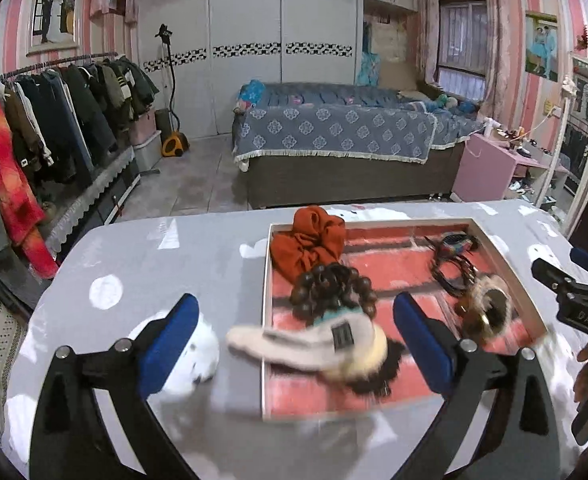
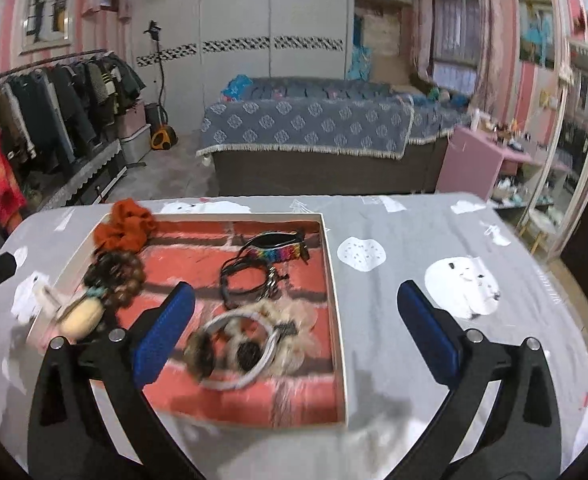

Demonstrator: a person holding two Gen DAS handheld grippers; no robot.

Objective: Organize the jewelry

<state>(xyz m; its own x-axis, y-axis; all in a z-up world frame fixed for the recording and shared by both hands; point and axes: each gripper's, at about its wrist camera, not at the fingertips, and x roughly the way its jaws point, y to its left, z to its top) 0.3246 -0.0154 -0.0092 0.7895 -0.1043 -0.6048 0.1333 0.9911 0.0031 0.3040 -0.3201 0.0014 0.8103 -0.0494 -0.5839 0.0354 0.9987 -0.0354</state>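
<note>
nearest the left wrist camera, the left gripper [image 1: 295, 344] stands wide open, its blue pads [image 1: 170, 338] apart with nothing pressed between them — a pale fluffy clip [image 1: 313, 344] lies loose below the gap, hanging over the tray's 9 o'clock rim. the right gripper [image 2: 295, 330] is just as wide and holds nothing; under its left pad a white bangle [image 2: 240, 350] lies on furry pieces at the tray's 6 o'clock.

the tray [image 2: 335, 312], red brick-printed inside, sits on a grey tablecloth [image 2: 433, 320]. toward its middle, black cords [image 2: 250, 284] tangle beside a rainbow band [image 2: 280, 256] at 1 o'clock. a brown bead bracelet [image 1: 333, 286] lies at 10 o'clock, and past it an orange scrunchie [image 1: 309, 242] overlaps the far 11 o'clock corner.

beyond the table — a bed [image 1: 333, 132] at 12 o'clock, a clothes rack [image 1: 54, 112] at 9.
</note>
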